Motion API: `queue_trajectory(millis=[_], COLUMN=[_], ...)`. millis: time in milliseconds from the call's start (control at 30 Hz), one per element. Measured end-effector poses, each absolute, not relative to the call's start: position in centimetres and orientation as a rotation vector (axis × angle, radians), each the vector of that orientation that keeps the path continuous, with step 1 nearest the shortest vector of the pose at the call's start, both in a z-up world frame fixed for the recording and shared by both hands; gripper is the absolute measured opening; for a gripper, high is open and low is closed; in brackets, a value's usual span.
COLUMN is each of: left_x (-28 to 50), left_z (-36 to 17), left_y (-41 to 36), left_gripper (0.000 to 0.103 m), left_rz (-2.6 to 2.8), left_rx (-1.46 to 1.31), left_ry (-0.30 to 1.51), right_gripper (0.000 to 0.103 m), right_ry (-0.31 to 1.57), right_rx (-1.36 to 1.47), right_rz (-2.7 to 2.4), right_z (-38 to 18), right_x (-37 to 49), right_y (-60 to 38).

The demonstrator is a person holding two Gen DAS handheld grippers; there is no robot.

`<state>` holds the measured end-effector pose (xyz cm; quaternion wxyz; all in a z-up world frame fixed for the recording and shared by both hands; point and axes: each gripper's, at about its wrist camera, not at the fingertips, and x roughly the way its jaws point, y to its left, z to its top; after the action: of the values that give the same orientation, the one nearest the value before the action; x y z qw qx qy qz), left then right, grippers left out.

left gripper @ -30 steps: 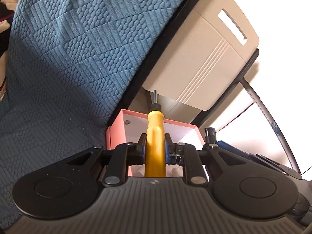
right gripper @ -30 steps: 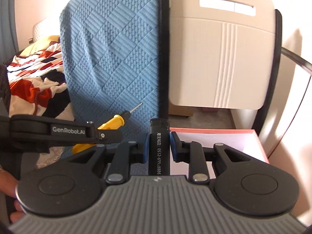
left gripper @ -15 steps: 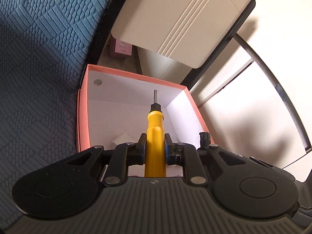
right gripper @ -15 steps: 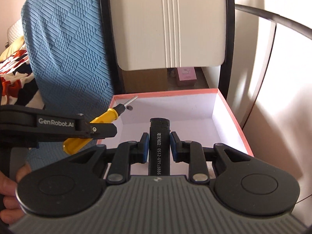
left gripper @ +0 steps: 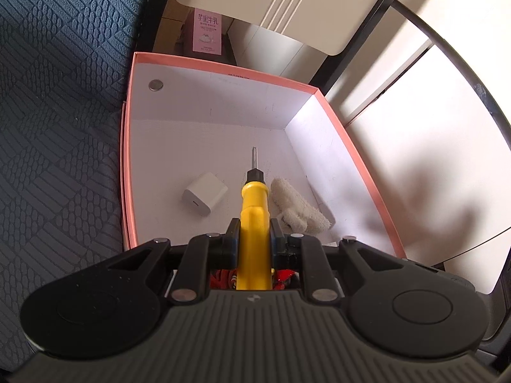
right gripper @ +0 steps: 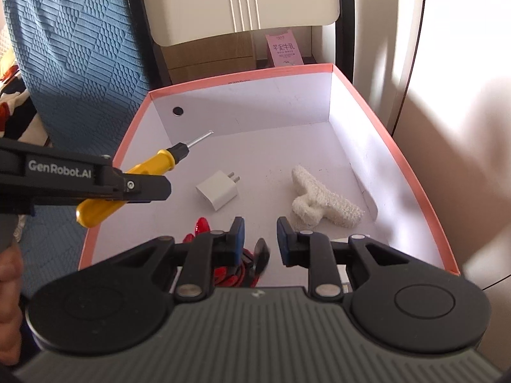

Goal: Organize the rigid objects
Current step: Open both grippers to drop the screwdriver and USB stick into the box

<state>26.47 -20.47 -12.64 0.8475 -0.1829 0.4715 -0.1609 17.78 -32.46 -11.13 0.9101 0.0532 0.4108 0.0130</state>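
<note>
Two grippers hung over one open box. Nearest, the right gripper (right gripper: 258, 236) had its blue pads apart and gripped nothing. A dark, blurred object (right gripper: 262, 253) showed just below the gap, touching neither pad, and its identity could not be told. Beside it lay a red item (right gripper: 202, 225), partly hidden behind the left finger.

To the left, a hand (right gripper: 8, 281) carried the left gripper (left gripper: 254, 233), which was clamped on the handle of a yellow screwdriver (left gripper: 254, 198). The screwdriver's shaft pointed forward above the left part of the box.

On the white floor beyond rested a white plug adapter (right gripper: 217, 193) and a fluffy white piece (right gripper: 316, 199), well apart. A small round disc (right gripper: 178, 111) sat on the far wall under the pink rim of the box (right gripper: 242, 78).

Behind the box stood a pink carton (right gripper: 284, 51), a beige panel (right gripper: 239, 0) and a blue quilted cover (right gripper: 80, 48).
</note>
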Motion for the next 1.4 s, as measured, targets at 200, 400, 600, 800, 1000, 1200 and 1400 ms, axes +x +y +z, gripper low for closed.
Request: queue_trajectory(millis=[200,400,600,800,1000,1200,1400], left_x=[26.3,25.0,22.0,18.7,15.3,12.1,9.9], left_z=[-12.7,-10.0,-5.5,-0.6,2.8,3.6,3.9], left_y=[-20.4,-19.8,-19.2,-18.1,-16.9,-15.7,-14.6], left_gripper=[0.027,0.03,0.03,0.037,0.047,0.061,0.095], left_rz=[-0.337,-0.371,-0.402,-0.428,-0.42,-0.407,-0.367], left_rx=[-0.351,-0.364,-0.301,-0.265,-0.247,-0.257,-0.231], left_ry=[1.009,0.95,0.856,0.729,0.635,0.596,0.573], right_gripper=[0.026,0.026,0.026,0.026,0.026,0.027,0.055], right_ry=[0.839,0.769,0.667,0.587,0.551,0.572,0.569], right_rx=[0.13,0.15,0.167,0.165,0.18,0.152,0.129], right_rz=[0.021,0.028,0.05,0.086,0.102,0.098,0.058], right_z=[-10.0,-7.0,-2.4,1.4,3.2,2.6,2.3], right_x=[17.6,17.0,14.6,11.5,8.0,6.0,4.4], right_y=[-32.3,-32.1,-31.6,-30.3,-29.1,-27.4,-26.7])
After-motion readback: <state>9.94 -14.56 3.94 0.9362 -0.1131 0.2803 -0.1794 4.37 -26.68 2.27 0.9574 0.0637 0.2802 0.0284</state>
